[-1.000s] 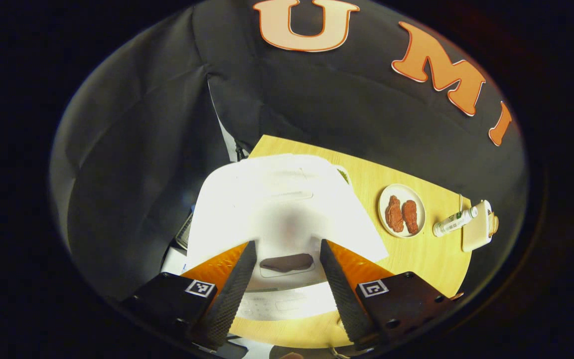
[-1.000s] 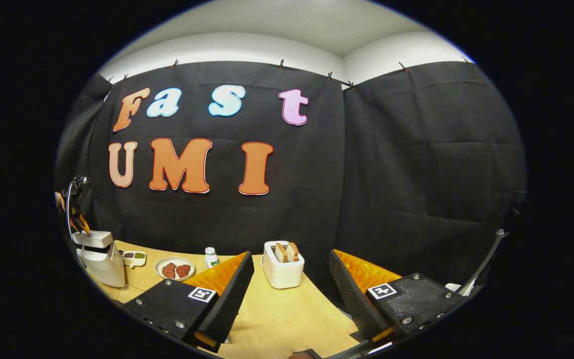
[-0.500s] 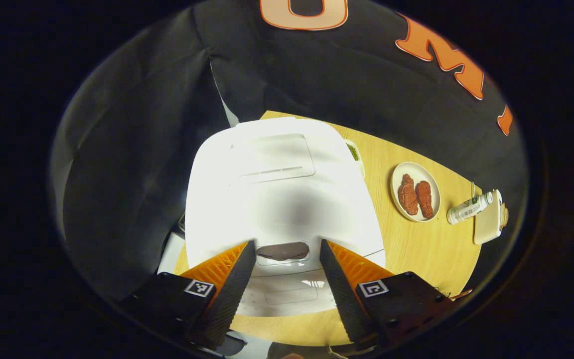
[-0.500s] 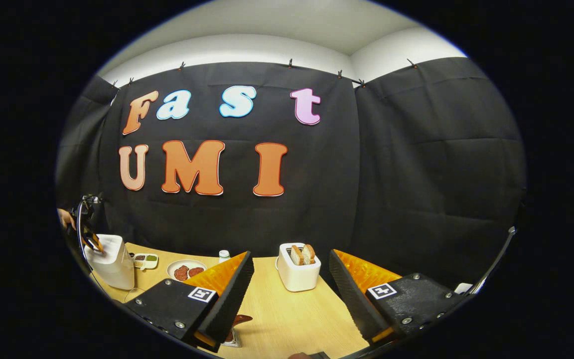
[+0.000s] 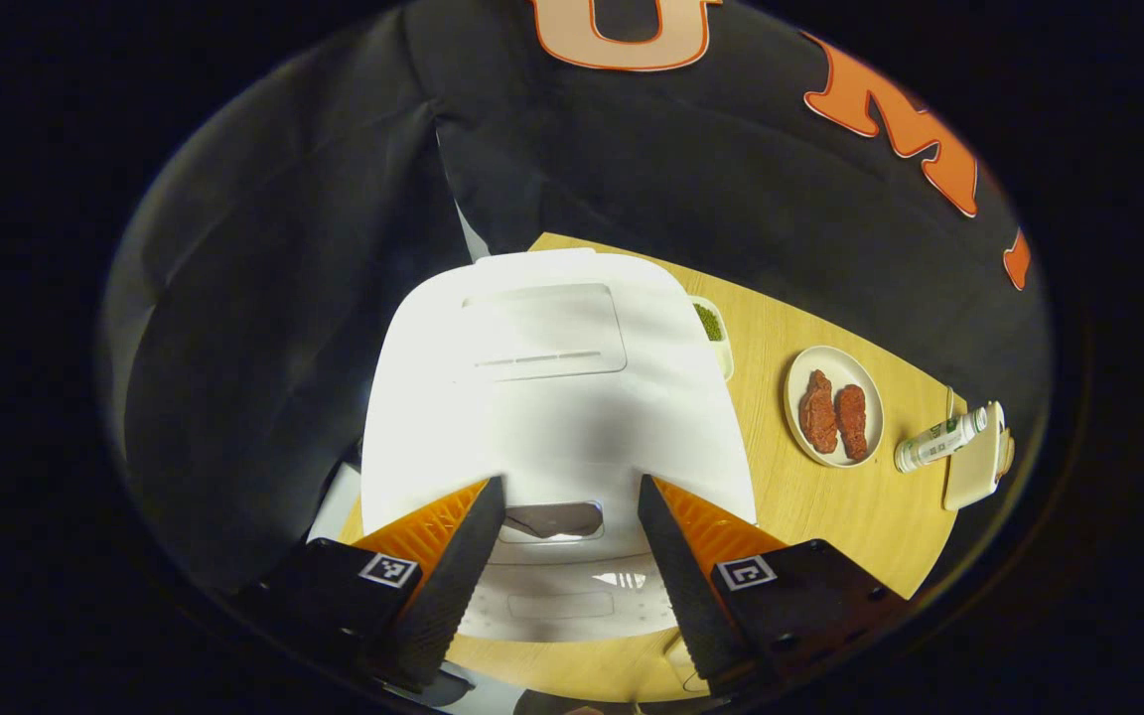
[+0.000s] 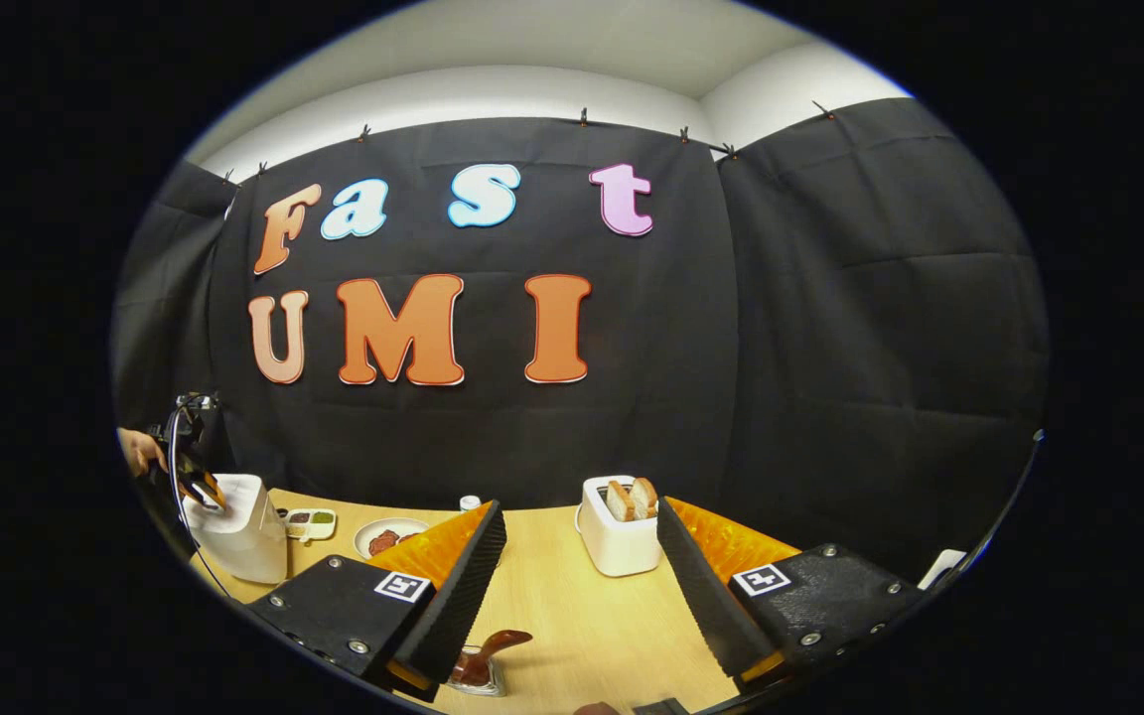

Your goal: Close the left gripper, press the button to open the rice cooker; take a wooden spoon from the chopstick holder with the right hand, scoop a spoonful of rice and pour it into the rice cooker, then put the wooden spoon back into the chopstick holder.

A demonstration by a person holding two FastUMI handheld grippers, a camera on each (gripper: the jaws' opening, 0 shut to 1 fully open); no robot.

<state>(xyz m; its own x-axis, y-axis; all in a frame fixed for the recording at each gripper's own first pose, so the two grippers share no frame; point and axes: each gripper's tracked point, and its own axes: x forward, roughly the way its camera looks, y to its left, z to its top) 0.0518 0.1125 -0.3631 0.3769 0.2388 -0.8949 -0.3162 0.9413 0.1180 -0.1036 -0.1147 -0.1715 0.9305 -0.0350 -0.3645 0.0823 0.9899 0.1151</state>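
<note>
White rice cooker (image 5: 552,397) sits lid down under our left tongs (image 5: 564,556) — spread wide, its button (image 5: 550,519) between them. Our right tongs (image 6: 577,586) gape wide too — above the wooden surface (image 6: 572,616).

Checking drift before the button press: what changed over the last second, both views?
Left claw stays open, settling over the rice cooker with its button between the fingers. Right claw swung, bringing a dark spoon into view. Lid stays closed; nothing grasped.
</note>
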